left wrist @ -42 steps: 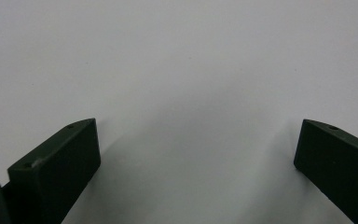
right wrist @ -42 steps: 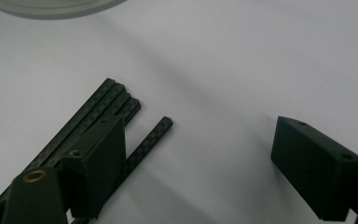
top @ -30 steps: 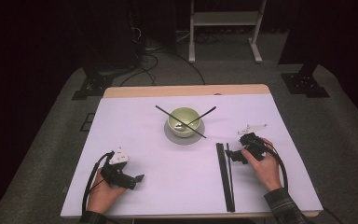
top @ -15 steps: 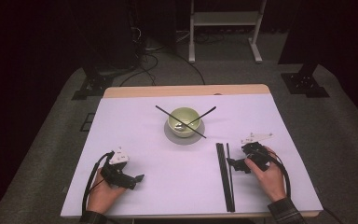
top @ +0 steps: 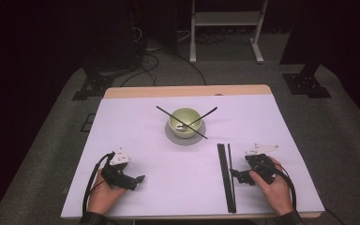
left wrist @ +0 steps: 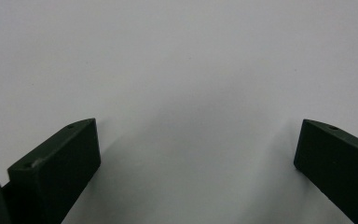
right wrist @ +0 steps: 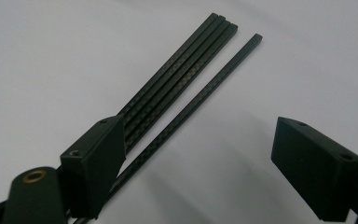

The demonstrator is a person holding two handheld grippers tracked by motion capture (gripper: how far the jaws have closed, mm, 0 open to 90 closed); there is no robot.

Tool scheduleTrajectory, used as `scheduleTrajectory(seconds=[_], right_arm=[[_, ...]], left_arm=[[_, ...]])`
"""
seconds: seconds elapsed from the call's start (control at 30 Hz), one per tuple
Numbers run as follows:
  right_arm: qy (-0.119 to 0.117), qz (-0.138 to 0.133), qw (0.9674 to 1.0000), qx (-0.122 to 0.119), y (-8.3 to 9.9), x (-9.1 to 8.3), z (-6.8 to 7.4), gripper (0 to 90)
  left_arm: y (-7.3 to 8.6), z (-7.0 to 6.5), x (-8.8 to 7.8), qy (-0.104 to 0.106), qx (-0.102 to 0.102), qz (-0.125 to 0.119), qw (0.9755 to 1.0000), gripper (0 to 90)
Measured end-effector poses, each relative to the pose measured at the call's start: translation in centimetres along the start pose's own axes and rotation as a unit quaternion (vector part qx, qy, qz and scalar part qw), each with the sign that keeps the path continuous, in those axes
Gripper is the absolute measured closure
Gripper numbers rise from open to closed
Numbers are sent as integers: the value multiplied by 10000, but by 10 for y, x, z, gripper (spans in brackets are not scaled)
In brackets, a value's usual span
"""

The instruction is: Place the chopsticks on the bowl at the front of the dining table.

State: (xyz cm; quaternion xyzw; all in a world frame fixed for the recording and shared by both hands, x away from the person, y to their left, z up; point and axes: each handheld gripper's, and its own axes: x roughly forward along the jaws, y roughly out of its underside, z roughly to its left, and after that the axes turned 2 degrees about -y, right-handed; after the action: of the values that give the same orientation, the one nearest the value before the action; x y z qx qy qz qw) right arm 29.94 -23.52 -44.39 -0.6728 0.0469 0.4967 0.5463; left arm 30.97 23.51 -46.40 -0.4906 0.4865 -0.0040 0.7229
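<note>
A pale green bowl (top: 185, 121) stands on a grey saucer (top: 173, 137) at mid-table, with two black sticks (top: 201, 117) crossed over its rim. Several more black sticks (top: 225, 176) lie side by side on the white table to the right. My right gripper (top: 237, 176) is open beside them and points left at them. In the right gripper view the bundle (right wrist: 182, 77) runs under the left jaw. One separate stick (right wrist: 214, 77) lies just inside the open right gripper (right wrist: 198, 135). My left gripper (top: 138, 180) rests at the near left. In its own view the left gripper (left wrist: 198, 128) is open over bare table.
The white table cover (top: 136, 126) ends at a wooden strip (top: 187, 91) along the far edge. Beyond it are a dark floor, cables (top: 145, 51) and a white stand (top: 225, 23). Stand feet (top: 304, 82) sit off the table's far right.
My right gripper has slid back along the sticks toward the table's near edge and now sits lower beside them. The left gripper and the bowl have not moved.
</note>
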Motion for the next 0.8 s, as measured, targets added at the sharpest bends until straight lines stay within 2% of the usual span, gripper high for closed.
scheduleTrajectory(seconds=[0.33, 0.57, 0.8], right_arm=[[-43, -12, 10000, -53, 16, -10, 15, 160], [4, 52, 9998, -180, 28, -16, 27, 160], [-19, 93, 9997, -211, 37, -19, 34, 160]], left_arm=[[0, 0, 0, -1, 0, 1, 10000, 0], [0, 0, 0, -2, 0, 0, 10000, 0], [0, 0, 0, -2, 0, 0, 10000, 0]])
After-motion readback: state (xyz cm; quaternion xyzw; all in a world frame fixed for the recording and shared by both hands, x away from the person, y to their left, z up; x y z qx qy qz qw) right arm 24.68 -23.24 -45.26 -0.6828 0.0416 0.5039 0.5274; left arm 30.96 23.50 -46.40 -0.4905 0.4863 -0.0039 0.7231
